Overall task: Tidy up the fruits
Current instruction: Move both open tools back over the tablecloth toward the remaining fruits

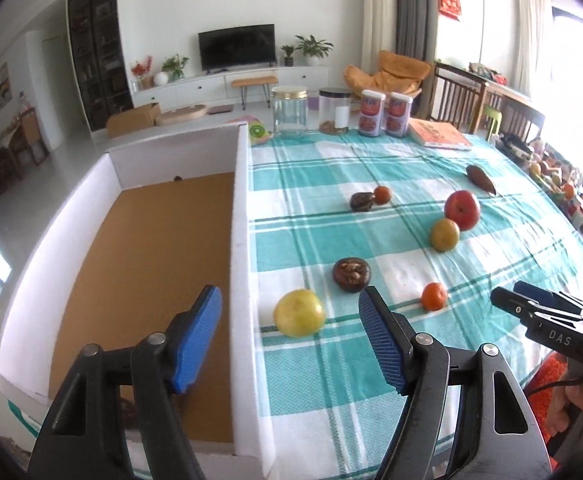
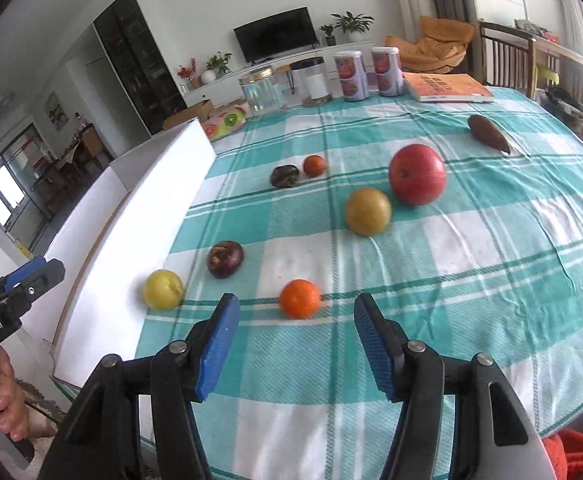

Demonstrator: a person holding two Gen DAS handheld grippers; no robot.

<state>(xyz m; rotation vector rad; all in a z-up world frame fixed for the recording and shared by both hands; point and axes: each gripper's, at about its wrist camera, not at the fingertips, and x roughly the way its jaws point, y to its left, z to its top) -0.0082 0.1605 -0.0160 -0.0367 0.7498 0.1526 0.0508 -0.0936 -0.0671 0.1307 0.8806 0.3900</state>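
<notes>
Several fruits lie on the teal checked tablecloth (image 1: 371, 360). A yellow fruit (image 1: 298, 313) (image 2: 163, 289) lies nearest the white box (image 1: 240, 240) with a brown floor. A dark mangosteen (image 1: 351, 274) (image 2: 224, 265), a small orange (image 1: 434, 296) (image 2: 300, 298), a yellow-orange fruit (image 1: 444, 234) (image 2: 368, 211) and a red apple (image 1: 462, 209) (image 2: 417, 173) lie further out. My left gripper (image 1: 291, 312) is open above the box wall, empty. My right gripper (image 2: 295, 316) is open just short of the small orange, empty.
Farther back lie a dark fruit (image 1: 362, 201), a tiny orange (image 1: 382, 194) and a brown pointed fruit (image 1: 480, 179). Jars (image 1: 289, 111), two cans (image 1: 385, 113) and an orange book (image 1: 439, 134) stand at the far edge. The box's right wall divides it from the cloth.
</notes>
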